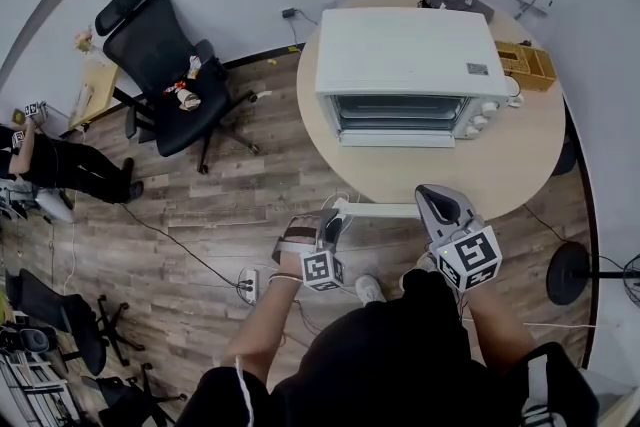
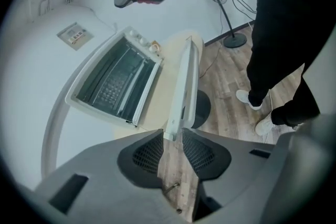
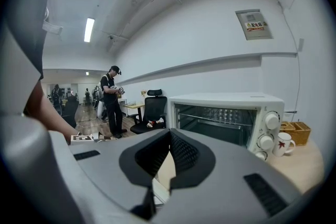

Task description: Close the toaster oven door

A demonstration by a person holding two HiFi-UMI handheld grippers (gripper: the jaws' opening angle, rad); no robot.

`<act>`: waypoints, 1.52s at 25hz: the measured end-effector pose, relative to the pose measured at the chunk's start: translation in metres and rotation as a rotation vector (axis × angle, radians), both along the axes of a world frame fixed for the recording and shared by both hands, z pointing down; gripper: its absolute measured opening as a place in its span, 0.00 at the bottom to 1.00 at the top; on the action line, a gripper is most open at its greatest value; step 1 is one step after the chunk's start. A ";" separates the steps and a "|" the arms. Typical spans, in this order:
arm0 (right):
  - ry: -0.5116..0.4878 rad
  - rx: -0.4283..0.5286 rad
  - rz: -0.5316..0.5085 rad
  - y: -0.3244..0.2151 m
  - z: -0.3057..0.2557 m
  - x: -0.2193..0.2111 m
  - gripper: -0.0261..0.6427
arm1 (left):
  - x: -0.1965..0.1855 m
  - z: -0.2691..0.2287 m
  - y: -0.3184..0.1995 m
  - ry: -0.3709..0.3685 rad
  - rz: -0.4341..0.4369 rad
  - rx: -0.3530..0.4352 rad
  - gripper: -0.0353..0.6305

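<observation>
A white toaster oven (image 1: 410,65) stands on the round wooden table (image 1: 500,175), its cavity (image 2: 113,78) open to view. Its door (image 1: 380,209) is swung down and out toward me, roughly level. In the left gripper view the door (image 2: 185,81) shows edge-on. The door's near corner lies between the jaws of my left gripper (image 2: 172,144), which stands open at the door's left end (image 1: 332,220). My right gripper (image 1: 440,205) hovers above the door's right side, shut with nothing in it. It points at the oven front (image 3: 226,118).
A white mug (image 3: 283,143) and a wooden box (image 1: 530,65) sit right of the oven. A black device (image 1: 455,0) lies behind it. A black office chair (image 1: 165,75), a power strip (image 1: 248,285) and a fan base (image 1: 570,273) stand on the wood floor. A person (image 1: 40,160) stands far left.
</observation>
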State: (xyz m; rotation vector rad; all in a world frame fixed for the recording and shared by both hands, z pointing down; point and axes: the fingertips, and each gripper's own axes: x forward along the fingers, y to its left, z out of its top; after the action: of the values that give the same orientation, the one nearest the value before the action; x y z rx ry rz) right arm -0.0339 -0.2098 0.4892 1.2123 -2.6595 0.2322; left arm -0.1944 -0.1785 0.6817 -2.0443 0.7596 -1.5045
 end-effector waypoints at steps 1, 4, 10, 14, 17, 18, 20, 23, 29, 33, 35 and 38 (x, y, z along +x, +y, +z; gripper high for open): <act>0.000 -0.004 0.007 0.000 0.001 0.004 0.04 | 0.001 0.003 -0.002 -0.015 0.004 0.003 0.21; 0.001 -0.013 0.024 -0.001 0.004 0.014 0.04 | 0.002 0.011 -0.006 -0.050 0.010 0.011 0.21; -0.002 -0.019 0.040 0.001 0.006 0.023 0.04 | 0.003 0.017 -0.011 -0.054 -0.002 0.038 0.21; 0.006 -0.023 0.047 0.003 0.007 0.030 0.04 | 0.003 0.020 -0.013 -0.081 0.006 0.070 0.19; 0.013 -0.023 0.049 0.003 0.007 0.033 0.04 | 0.005 0.019 -0.016 -0.081 -0.003 0.082 0.17; 0.014 -0.022 0.048 0.004 0.007 0.034 0.04 | 0.005 0.019 -0.016 -0.082 -0.006 0.085 0.16; 0.012 -0.021 0.045 0.004 0.006 0.033 0.04 | 0.005 0.019 -0.016 -0.085 -0.009 0.087 0.16; 0.011 -0.020 0.034 0.005 0.005 0.029 0.04 | 0.005 0.014 -0.017 -0.081 -0.012 0.095 0.15; 0.011 -0.020 0.021 0.008 0.005 0.026 0.04 | 0.006 -0.005 -0.019 -0.078 -0.008 0.132 0.14; 0.012 -0.021 0.008 0.010 0.006 0.022 0.04 | 0.006 -0.021 -0.022 -0.057 -0.022 0.161 0.13; 0.003 -0.020 0.001 0.012 0.006 0.019 0.04 | 0.007 -0.031 -0.025 -0.044 -0.030 0.181 0.12; -0.011 -0.014 -0.013 0.015 0.005 0.013 0.04 | 0.007 -0.048 -0.031 -0.043 -0.038 0.216 0.12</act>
State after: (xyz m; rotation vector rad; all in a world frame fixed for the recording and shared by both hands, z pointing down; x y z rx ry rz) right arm -0.0210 -0.1947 0.4937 1.1924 -2.6693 0.2556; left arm -0.1870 -0.2096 0.6339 -1.8425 0.9070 -1.4150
